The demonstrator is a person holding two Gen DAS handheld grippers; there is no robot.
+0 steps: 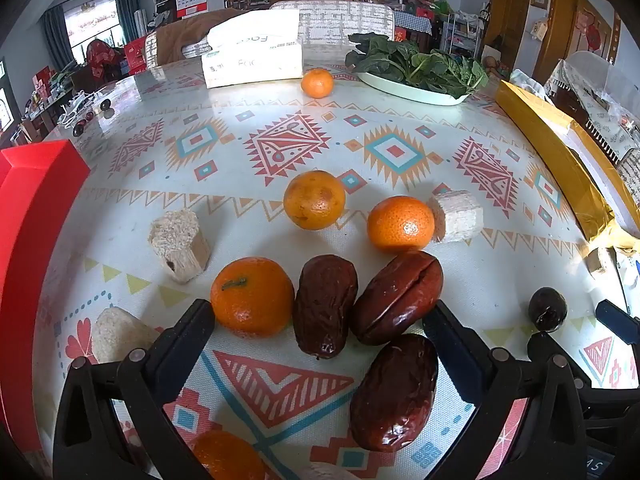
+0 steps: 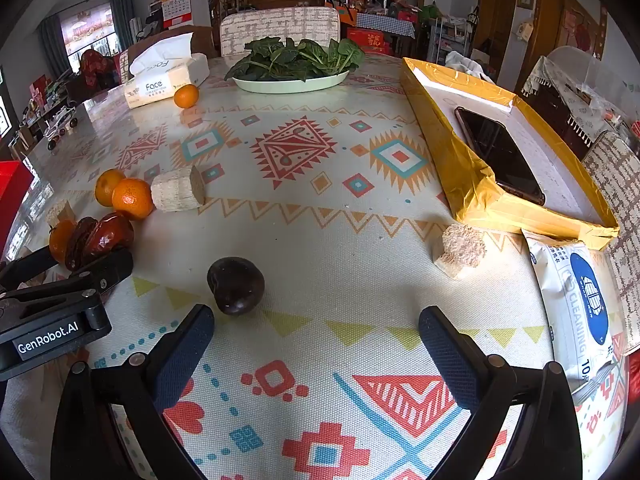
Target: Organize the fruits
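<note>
Reading "Face" on the tissue pack (image 2: 166, 80), "GenRobot.AI" on the left claw (image 2: 80, 276); both claws spread, empty.

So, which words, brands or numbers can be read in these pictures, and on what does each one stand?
"Face": tissue pack.
"GenRobot.AI": left claw body.
"CLEANING" and "10": wipes pack.
Wall calendar: too small to read.
Smaller print on the tissue and wipes packs: blurred.

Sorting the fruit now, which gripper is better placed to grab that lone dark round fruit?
Right. The right gripper hangs open just behind the dark round fruit; the left gripper faces the dates and oranges.
</note>
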